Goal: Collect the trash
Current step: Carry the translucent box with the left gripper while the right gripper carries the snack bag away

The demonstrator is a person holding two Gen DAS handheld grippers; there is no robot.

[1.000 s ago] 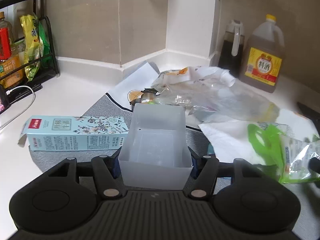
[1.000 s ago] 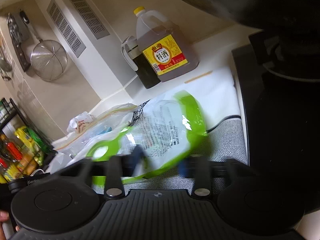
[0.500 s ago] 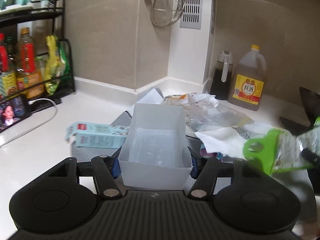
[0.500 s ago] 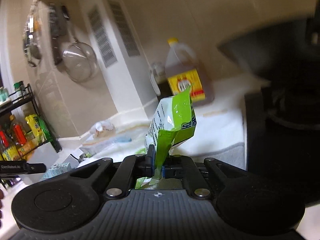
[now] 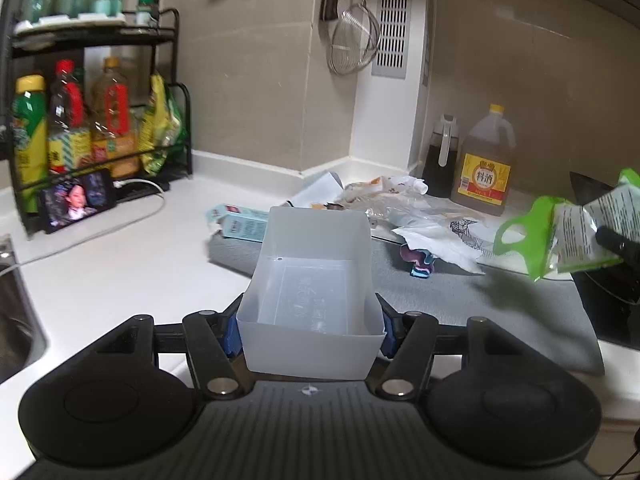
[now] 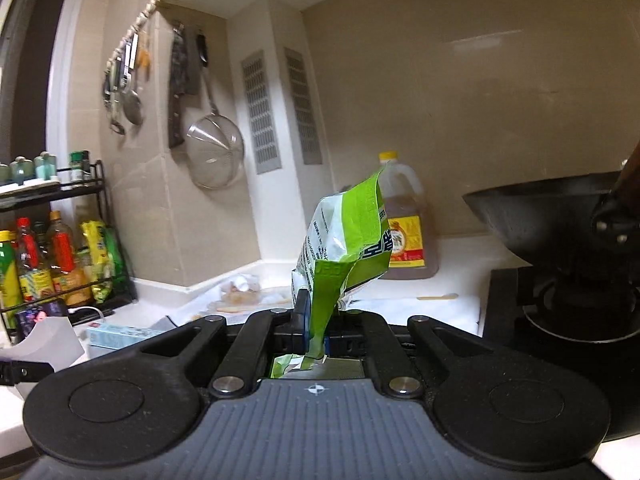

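Observation:
My left gripper (image 5: 310, 330) is shut on a translucent white plastic bin (image 5: 312, 280), held above the counter; the bin is empty. My right gripper (image 6: 318, 332) is shut on a green and white snack bag (image 6: 344, 240), lifted off the counter; the bag also shows at the right of the left wrist view (image 5: 560, 232). More trash lies on the grey mat (image 5: 500, 300): a light blue carton (image 5: 240, 220), clear plastic bags (image 5: 400, 200), white paper (image 5: 440, 236) and a small purple and blue wrapper (image 5: 418, 262).
A cooking wine jug (image 5: 486, 172) and a dark bottle (image 5: 440, 160) stand at the back wall. A rack of sauce bottles (image 5: 80, 132) and a phone (image 5: 76, 200) are at the left. A black wok (image 6: 560, 216) sits on the stove at right. A sink edge (image 5: 16, 320) is at far left.
Both grippers have risen. The right one closed on the green bag and lifted it off the counter. The left one kept hold of the bin and pulled back from the trash.

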